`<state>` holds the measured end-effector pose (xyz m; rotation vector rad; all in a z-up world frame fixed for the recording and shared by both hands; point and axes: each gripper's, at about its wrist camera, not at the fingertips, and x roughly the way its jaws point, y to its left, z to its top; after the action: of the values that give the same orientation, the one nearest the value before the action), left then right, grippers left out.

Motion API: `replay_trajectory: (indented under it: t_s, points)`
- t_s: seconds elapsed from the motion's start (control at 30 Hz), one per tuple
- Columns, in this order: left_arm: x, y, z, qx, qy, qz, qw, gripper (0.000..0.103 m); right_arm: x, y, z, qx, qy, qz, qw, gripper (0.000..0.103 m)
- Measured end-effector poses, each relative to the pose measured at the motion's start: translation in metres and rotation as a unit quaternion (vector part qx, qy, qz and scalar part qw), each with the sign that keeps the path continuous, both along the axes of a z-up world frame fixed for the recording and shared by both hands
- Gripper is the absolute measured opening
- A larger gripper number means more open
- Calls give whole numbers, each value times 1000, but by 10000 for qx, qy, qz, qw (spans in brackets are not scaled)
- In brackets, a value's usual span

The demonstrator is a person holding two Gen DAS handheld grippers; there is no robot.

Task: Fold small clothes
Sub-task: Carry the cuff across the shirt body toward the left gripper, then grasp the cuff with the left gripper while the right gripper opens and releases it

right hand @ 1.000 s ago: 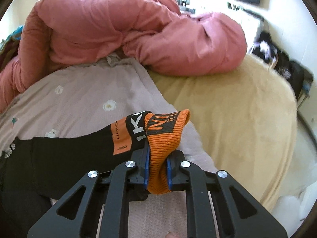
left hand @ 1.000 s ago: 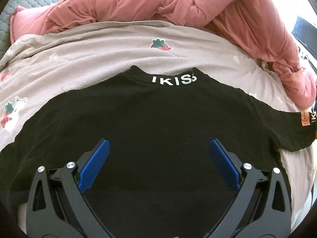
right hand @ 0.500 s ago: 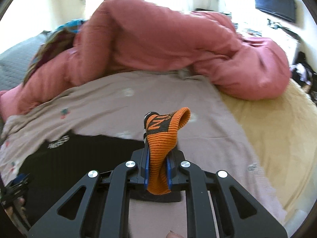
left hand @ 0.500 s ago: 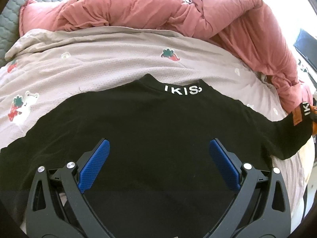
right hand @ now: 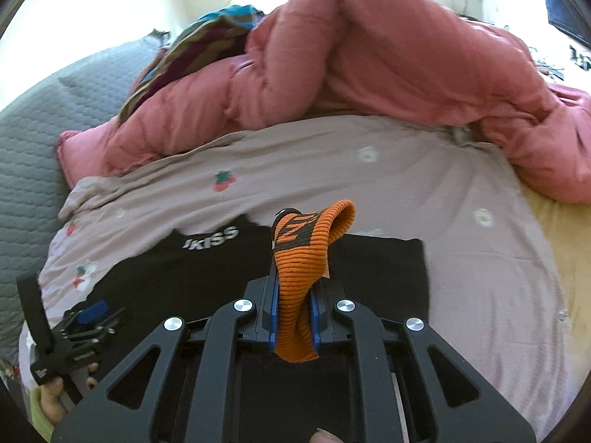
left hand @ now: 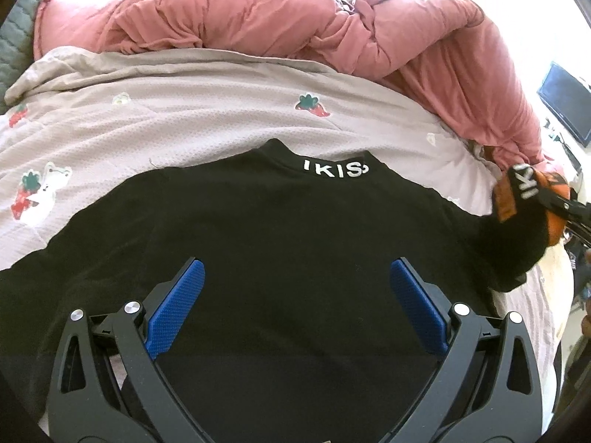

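Observation:
A small black top (left hand: 288, 243) with white lettering on its collar lies flat on the bed, collar away from me. My left gripper (left hand: 295, 295) is open, its blue pads spread just above the top's middle. My right gripper (right hand: 294, 317) is shut on the orange ribbed cuff (right hand: 303, 254) of the right sleeve and holds it lifted over the top's body. In the left wrist view the cuff (left hand: 517, 199) and lifted sleeve show at the right edge. The left gripper (right hand: 88, 317) shows at the lower left of the right wrist view.
A patterned pale sheet (left hand: 184, 110) covers the bed. A bunched pink duvet (left hand: 295, 26) lies along the far side and right. A grey quilted headboard (right hand: 33, 140) is at the left. A yellow blanket (right hand: 565, 251) lies to the right.
My right gripper has carried the orange cuff leftward, folding the right sleeve in over the top's body. My left gripper has stayed open over the top, shifting slightly.

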<state>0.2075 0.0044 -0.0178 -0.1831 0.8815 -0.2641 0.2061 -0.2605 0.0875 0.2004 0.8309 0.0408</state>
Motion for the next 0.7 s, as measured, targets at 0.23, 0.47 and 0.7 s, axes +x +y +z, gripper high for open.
replay_trajectory:
  t_s: [0.23,0.47,0.7]
  points:
    - [0,1,-4,-170,18,-111,9998,95,15,39,-7,141,36,393,9991,13]
    - [0,1,-10,-340,96,-170,9992,93,20,61,-14,488,14,729,9961,19]
    - [1,-2,-18,-512,217,-327,9979,83,16,53,-18,384,-35,647,9972,28]
